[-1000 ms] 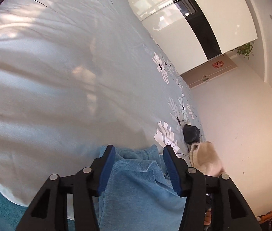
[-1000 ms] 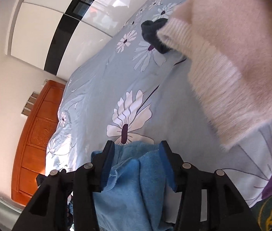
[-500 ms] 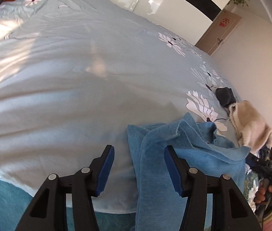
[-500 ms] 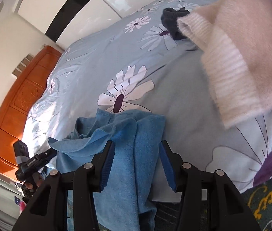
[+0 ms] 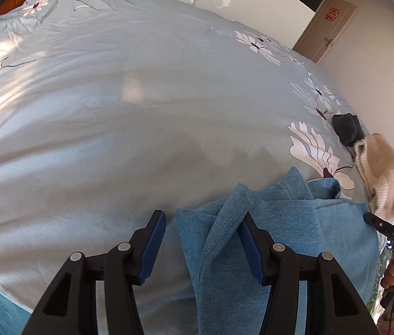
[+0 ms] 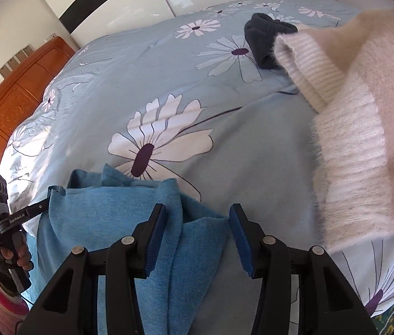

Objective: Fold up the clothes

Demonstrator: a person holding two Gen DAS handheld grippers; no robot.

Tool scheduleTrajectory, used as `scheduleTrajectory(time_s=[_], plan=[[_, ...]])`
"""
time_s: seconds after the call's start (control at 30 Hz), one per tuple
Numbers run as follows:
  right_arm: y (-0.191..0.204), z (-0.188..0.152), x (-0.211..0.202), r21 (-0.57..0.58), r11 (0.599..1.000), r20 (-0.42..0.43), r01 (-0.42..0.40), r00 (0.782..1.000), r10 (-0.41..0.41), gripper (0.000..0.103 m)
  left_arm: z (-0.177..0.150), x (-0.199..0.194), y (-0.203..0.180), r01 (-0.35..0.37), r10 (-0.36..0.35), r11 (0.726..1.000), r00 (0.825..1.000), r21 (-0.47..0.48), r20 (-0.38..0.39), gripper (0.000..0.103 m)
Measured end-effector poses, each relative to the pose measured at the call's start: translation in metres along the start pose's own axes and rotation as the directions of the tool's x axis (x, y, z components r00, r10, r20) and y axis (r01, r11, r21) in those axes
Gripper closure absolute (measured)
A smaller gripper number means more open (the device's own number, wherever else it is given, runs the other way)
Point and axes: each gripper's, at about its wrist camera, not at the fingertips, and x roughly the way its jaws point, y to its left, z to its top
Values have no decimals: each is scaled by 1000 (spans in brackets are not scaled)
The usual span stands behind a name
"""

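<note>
Floral bedspread (image 5: 146, 106) bears blue towel (image 5: 266, 223), cream sweater (image 6: 364, 128), dark garment (image 6: 264, 39).

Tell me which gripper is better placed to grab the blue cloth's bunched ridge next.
Left, probably. The left gripper stands open with the blue cloth's raised ridge between its fingers. The right gripper, also open, straddles only a flatter edge of it.

One blue towel (image 5: 266, 223) is being counted on the bed (image 5: 141, 111), with one cream sweater (image 6: 364, 111) and one dark knit garment (image 6: 264, 39). Two grippers are being counted: left (image 5: 202, 245), right (image 6: 197, 237).
</note>
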Motion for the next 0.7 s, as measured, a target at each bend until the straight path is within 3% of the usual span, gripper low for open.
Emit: scheduleTrajectory(time_s=[0.17, 0.33, 0.4, 0.5, 0.7], plan=[[-7, -12, -35, 57, 993, 53, -100, 994, 97, 54, -20, -41, 3, 67, -67, 998, 997, 3, 37, 46], [-10, -60, -74, 77, 973, 54, -217, 976, 213, 54, -77, -68, 8, 123, -123, 992, 992, 22, -4, 45], [-14, -84, -76, 99, 965, 20, -244, 970, 244, 54, -98, -69, 11, 167, -167, 986, 985, 6, -48, 45], [-20, -108, -74, 139, 943, 9, -303, 952, 304, 53, -115, -65, 15, 163, -163, 987, 983, -9, -82, 45], [-16, -120, -48, 177, 936, -31, -306, 948, 316, 53, -124, -47, 18, 201, -209, 976, 971, -79, -117, 42]])
